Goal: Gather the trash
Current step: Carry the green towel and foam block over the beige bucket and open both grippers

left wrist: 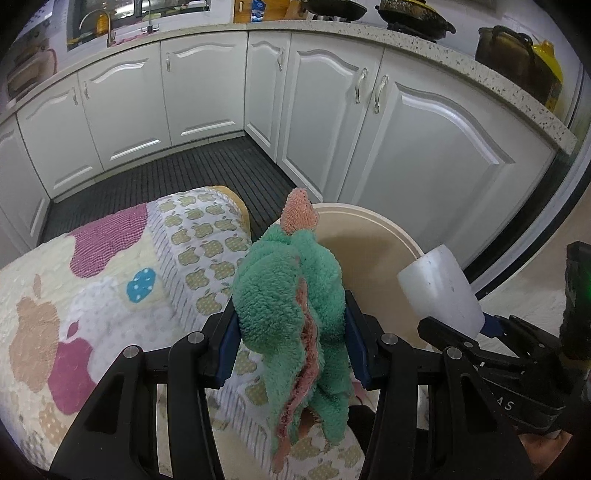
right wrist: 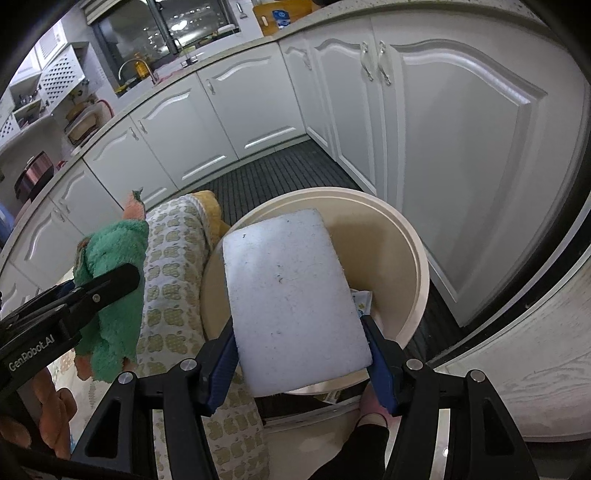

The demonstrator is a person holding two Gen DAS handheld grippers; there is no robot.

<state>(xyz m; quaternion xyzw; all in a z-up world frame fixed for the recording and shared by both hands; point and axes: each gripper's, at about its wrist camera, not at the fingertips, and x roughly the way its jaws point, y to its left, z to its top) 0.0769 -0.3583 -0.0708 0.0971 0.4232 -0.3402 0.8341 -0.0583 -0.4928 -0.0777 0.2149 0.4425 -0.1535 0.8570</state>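
My left gripper [left wrist: 291, 332] is shut on a fluffy green and orange cloth [left wrist: 291, 295], which hangs down between its blue pads above the edge of a patterned quilt. The cloth [right wrist: 110, 280] and the left gripper [right wrist: 79, 286] also show at the left of the right wrist view. My right gripper [right wrist: 301, 347] is shut on a white foam block [right wrist: 291, 291] and holds it over a round beige bin [right wrist: 413, 258]. In the left wrist view the foam block [left wrist: 439, 291] sits at the right, in front of the bin [left wrist: 373, 236]. A small wrapper [right wrist: 360, 301] lies inside the bin.
An apple-patterned quilt [left wrist: 110, 288] covers a piece of furniture to the left of the bin. White kitchen cabinets [left wrist: 424, 147] run around a dark ribbed floor mat [left wrist: 177, 173]. Pots [left wrist: 413, 16] stand on the speckled counter. A person's foot [right wrist: 369, 417] shows below the bin.
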